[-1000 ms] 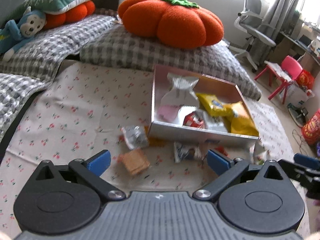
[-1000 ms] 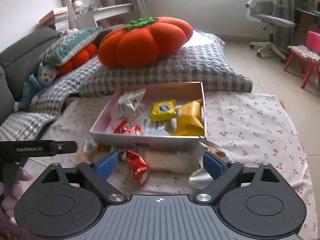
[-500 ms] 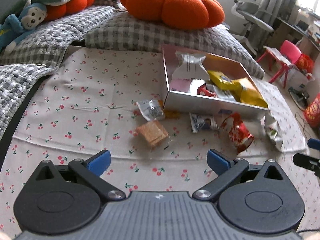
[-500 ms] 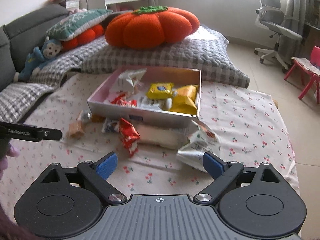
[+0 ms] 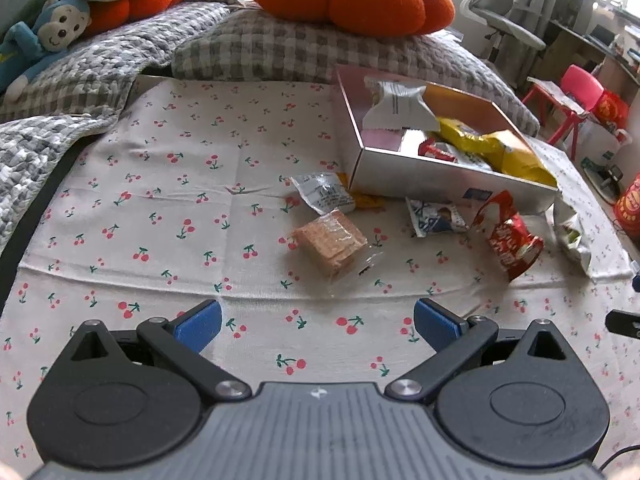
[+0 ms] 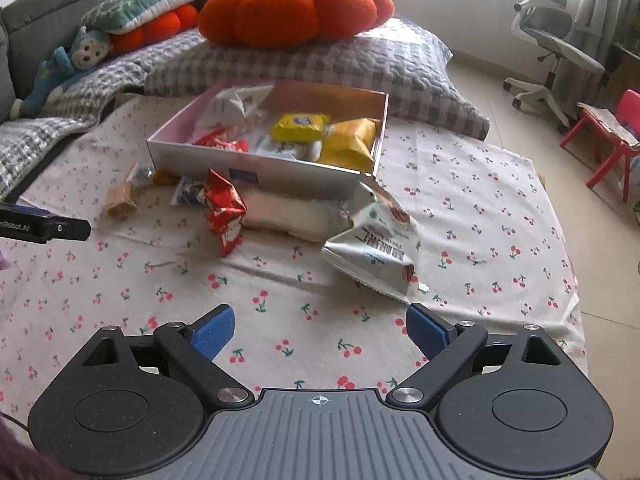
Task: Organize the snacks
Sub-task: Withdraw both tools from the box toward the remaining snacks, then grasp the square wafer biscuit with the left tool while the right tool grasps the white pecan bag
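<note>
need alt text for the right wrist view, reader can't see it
The open right gripper hovers over a cherry-print cloth, facing a shallow silver box of snack packets. A red packet and a white foil bag lie outside it.

Matt cotton-like cherry-print cloth (image 5: 168, 184), faintly creased. Satiny, metallic-looking box (image 6: 280, 168); glossy crinkled foil-plastic on red snack packet (image 6: 224, 216) and white snack bag (image 6: 372, 256); clear film around wafer biscuit (image 5: 330, 244). Fuzzy plush pumpkin cushion (image 6: 296, 10); quilted checked pillow (image 6: 360, 64).
</note>
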